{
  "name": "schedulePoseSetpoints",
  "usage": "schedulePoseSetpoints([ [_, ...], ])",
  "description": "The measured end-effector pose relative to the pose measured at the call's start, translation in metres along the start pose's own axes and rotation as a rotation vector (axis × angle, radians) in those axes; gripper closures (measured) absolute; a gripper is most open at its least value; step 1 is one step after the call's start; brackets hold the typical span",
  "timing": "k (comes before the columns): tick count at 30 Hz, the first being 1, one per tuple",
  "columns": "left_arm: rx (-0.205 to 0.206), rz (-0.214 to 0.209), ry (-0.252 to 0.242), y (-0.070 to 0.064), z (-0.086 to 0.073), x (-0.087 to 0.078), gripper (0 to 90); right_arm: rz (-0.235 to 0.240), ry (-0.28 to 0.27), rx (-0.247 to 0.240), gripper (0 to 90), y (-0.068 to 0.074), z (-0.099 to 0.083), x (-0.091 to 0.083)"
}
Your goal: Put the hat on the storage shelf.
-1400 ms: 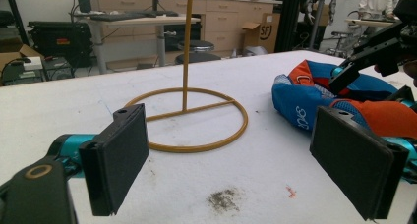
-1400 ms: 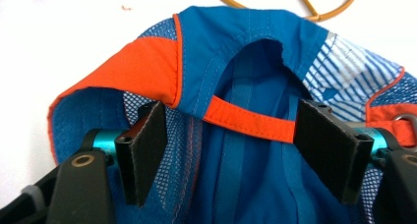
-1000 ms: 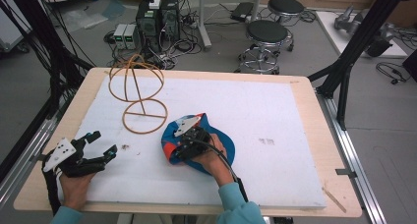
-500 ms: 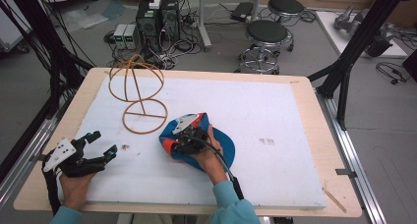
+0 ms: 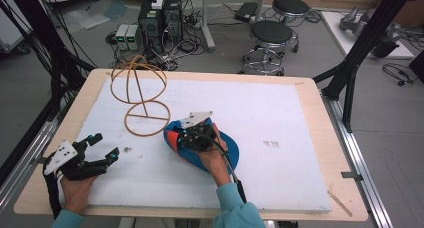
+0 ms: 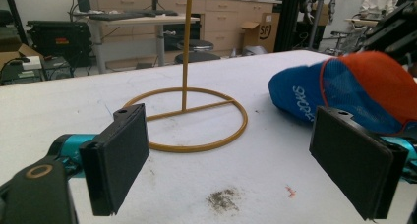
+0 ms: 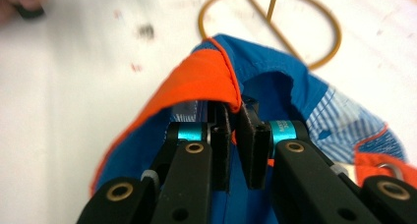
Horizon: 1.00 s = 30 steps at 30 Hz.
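Note:
A blue cap (image 5: 227,153) with an orange trim lies on the white table cover (image 5: 280,103), just right of a yellow wire stand (image 5: 139,83). My right gripper (image 5: 192,136) sits over the cap's left part. In the right gripper view its jaws are pinched on the orange-edged fabric of the cap (image 7: 196,81), so my right gripper (image 7: 235,135) is shut on it. My left gripper (image 5: 106,145) rests near the front left corner, apart from the cap. In the left gripper view my left gripper (image 6: 231,170) stands wide open with nothing between its jaws; beyond them are the stand (image 6: 186,47) and the cap (image 6: 354,91).
The stand's ring base (image 7: 337,35) lies close behind the cap. Off the far edge are computer boxes (image 5: 160,20) and two stools (image 5: 270,35). Black frame legs (image 5: 350,73) rise at the right. A dirt smudge (image 6: 223,199) marks the cover.
My right gripper has shifted slightly with the cap in its jaws, and the cap's fabric has bunched a little differently. My left gripper has stayed where it was, open.

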<state>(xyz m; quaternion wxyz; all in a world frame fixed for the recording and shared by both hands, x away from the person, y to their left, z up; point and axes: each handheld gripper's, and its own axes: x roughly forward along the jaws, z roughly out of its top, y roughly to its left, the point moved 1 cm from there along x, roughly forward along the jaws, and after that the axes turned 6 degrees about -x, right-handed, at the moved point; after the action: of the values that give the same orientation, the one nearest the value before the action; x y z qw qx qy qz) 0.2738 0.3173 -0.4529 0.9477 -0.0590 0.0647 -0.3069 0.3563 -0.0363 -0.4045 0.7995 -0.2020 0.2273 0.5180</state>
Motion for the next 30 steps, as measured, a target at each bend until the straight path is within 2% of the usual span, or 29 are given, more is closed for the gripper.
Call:
schedulePoseSetpoints([
  [6, 0.001, 0.001, 0.000, 0.000, 0.000, 0.000, 15.2, -0.003, -0.062, 0.008, 84.4, 0.001, 0.008, -0.013],
  [10, 0.004, 0.000, 0.002, 0.000, 0.000, 0.000, 15.2, 0.010, -0.095, 0.019, 84.5, 0.002, 0.015, -0.027],
  [17, 0.005, 0.002, 0.001, -0.001, 0.000, 0.000, 15.2, 0.030, -0.149, 0.042, 84.5, 0.000, 0.024, -0.038],
  [30, 0.007, 0.002, 0.001, -0.001, 0.000, 0.000, 15.3, 0.071, -0.240, 0.012, 84.5, 0.008, 0.052, -0.056],
])
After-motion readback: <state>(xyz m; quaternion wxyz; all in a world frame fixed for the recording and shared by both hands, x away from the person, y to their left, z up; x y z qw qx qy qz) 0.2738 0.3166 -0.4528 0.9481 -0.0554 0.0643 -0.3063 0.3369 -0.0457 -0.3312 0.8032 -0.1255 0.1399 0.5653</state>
